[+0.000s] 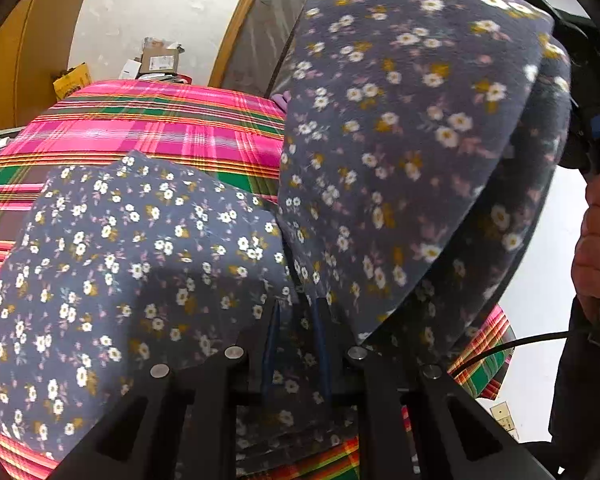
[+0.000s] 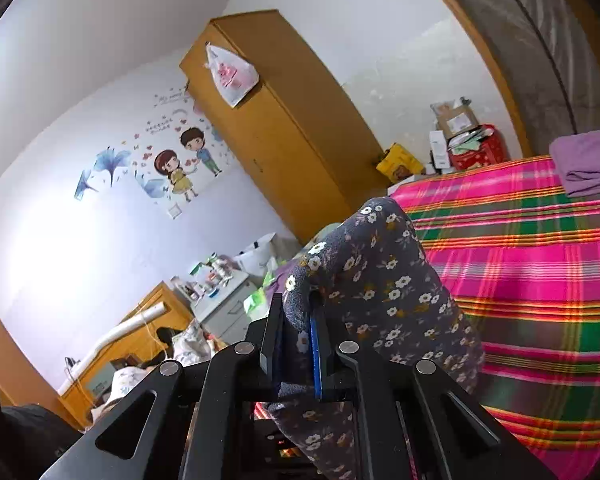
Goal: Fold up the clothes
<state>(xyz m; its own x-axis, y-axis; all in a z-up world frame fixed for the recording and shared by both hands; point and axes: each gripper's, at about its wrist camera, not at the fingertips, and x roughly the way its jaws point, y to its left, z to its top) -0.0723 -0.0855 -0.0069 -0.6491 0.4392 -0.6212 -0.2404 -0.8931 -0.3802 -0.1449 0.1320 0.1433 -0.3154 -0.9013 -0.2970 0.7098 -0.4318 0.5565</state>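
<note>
The floral garment (image 1: pixel 140 248), soft, light and limp, is held lifted over the plaid bedspread (image 1: pixel 160 128); edges are judged the best hold. It is pinched by left gripper (image 1: pixel 296 308) and right gripper (image 2: pixel 300 320).

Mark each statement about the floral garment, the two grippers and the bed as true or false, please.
1. Both grippers pinch the floral garment. True: the left gripper and the right gripper each have its cloth between their fingers.
2. The bed cover is plain white. False: it is pink and green plaid.
3. A folded purple cloth lies on the bed. True.
4. The garment lies completely flat. False: part hangs lifted in the air.
5. The wardrobe is blue. False: it is yellow-brown wood.
</note>
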